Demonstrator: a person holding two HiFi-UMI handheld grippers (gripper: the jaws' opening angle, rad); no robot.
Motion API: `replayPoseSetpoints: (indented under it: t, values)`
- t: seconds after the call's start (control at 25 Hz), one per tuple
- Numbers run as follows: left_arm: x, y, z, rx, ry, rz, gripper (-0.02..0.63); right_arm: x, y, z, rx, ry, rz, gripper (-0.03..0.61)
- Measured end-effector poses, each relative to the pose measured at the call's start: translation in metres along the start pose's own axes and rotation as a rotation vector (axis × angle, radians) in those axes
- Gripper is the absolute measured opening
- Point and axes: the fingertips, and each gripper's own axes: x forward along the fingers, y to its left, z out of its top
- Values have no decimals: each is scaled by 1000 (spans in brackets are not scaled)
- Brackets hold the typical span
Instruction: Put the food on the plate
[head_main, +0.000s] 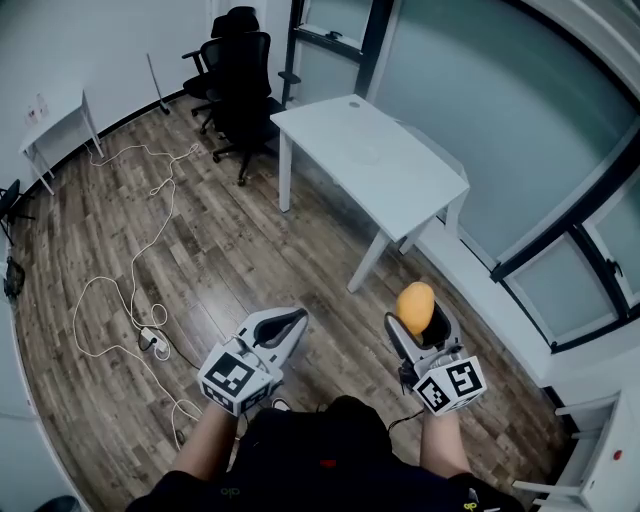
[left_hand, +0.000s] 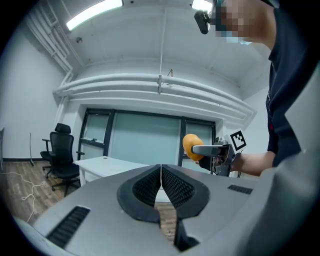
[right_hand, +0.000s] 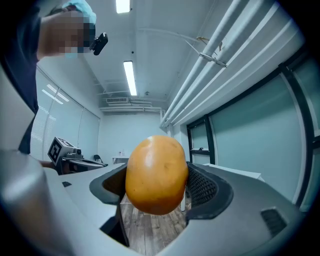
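Closest to me are my own forearms and the two marker cubes, with the right gripper (head_main: 422, 325) at about 1 o'clock from my chest. Its jaws are clamped on the food (right_hand: 156, 175), a smooth, orange-yellow oval that bulges above and below the ribbed pads. I would guess a mango or a potato, but the surface doesn't settle which. The left gripper (left_hand: 161, 180) sits at 11 o'clock with its jaws pressed together on nothing, the pads meeting along a thin seam.

As for progress, I judge the pick to be done and the placing to be wholly ahead of me. The food is held in the air over the floor, well apart from any surface, and no plate shows in any view. I would first have to find the plate, carry the food to it, lower it and let go.

The floor (head_main: 200, 240) is dark wood planking. A white table (head_main: 380, 165) stands at 12 o'clock, well ahead of me, and I can make out nothing plate-like on its top from here. Black office chairs (head_main: 240, 80) are grouped at 11 o'clock beyond the table's far corner. A white cable (head_main: 130, 290) loops across the planks from 9 to 10 o'clock. A small white side table (head_main: 60, 130) stands against the wall at 10 o'clock. Frosted glass panels (head_main: 480, 120) in dark frames run along the wall from 1 to 3 o'clock. Overhead, the right gripper view shows a strip light (right_hand: 130, 77) and white pipes (right_hand: 235, 45) along the ceiling.
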Motion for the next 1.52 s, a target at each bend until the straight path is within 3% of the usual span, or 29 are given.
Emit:
replayPoseSetpoints:
  t: [0.24, 0.56, 0.8, 1.04, 1.32, 1.52]
  values:
    - [1, 24, -9, -32, 3, -21, 23, 21, 6, -11, -7, 37, -14, 368]
    - [44, 73, -2, -12, 24, 21, 23, 83, -43, -19, 9, 35, 7, 367]
    - [99, 117, 12, 19, 38, 81, 23, 145, -98, -13, 26, -9, 65, 367]
    - [177, 136, 35, 44, 40, 119, 23, 175, -179, -3, 45, -23, 92, 367]
    - [265, 141, 31, 25, 60, 136, 24, 192, -275, -16, 81, -18, 97, 367]
    - [309, 155, 28, 25, 77, 128, 23, 208, -315, -31, 100, 1, 100, 367]
